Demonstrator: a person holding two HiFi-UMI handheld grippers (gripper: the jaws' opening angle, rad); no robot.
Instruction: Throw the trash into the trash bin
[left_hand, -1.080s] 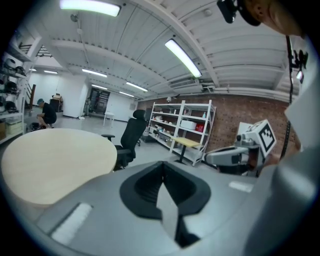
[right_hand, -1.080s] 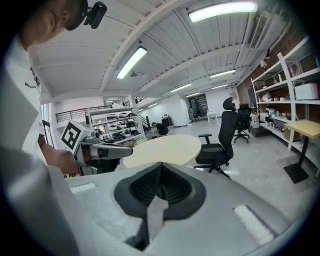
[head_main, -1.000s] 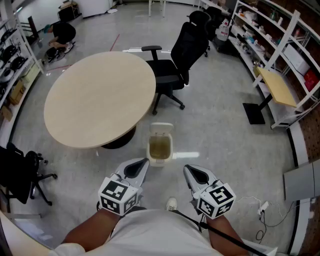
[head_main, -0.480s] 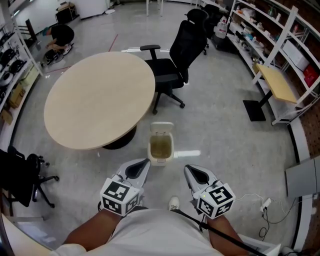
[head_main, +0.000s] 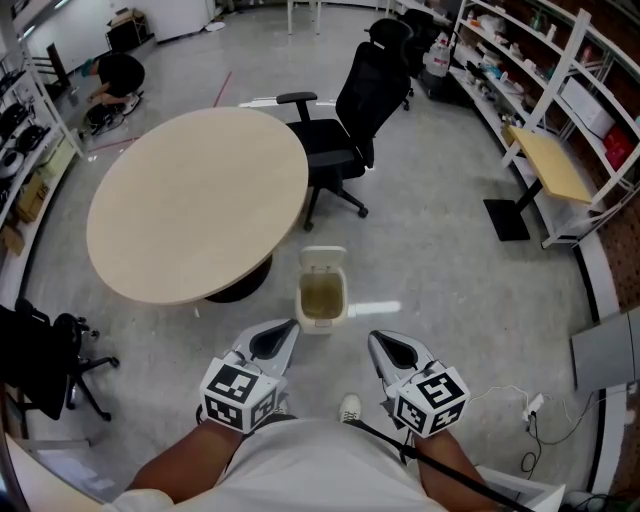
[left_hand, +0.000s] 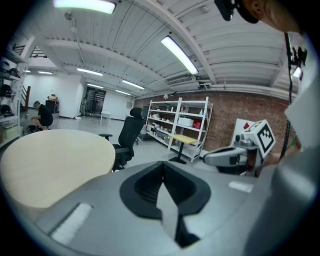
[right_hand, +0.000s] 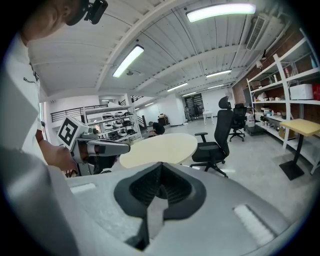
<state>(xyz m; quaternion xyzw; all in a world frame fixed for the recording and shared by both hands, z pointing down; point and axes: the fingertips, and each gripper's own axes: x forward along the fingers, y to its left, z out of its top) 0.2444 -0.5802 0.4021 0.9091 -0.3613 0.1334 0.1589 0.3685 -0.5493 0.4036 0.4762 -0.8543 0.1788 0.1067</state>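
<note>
Left gripper (head_main: 288, 325): jaws closed on each other, nothing between them. Right gripper (head_main: 374, 337): likewise clenched and empty. I hold both low and close to my body, side by side, pointing at the floor just short of the trash bin (head_main: 301, 297).

The bin stands on the floor just beyond the two tips, near the round table (head_main: 195, 200), with its lid (head_main: 323, 257) tipped up on the far side. Its inside shows a yellowish-brown tone, and I cannot tell what lies in it.

I find no loose trash on the table top or on the floor nearby. My judgement: the throwing is done, or no item has been picked up. Nothing is in hand to deposit.
</note>
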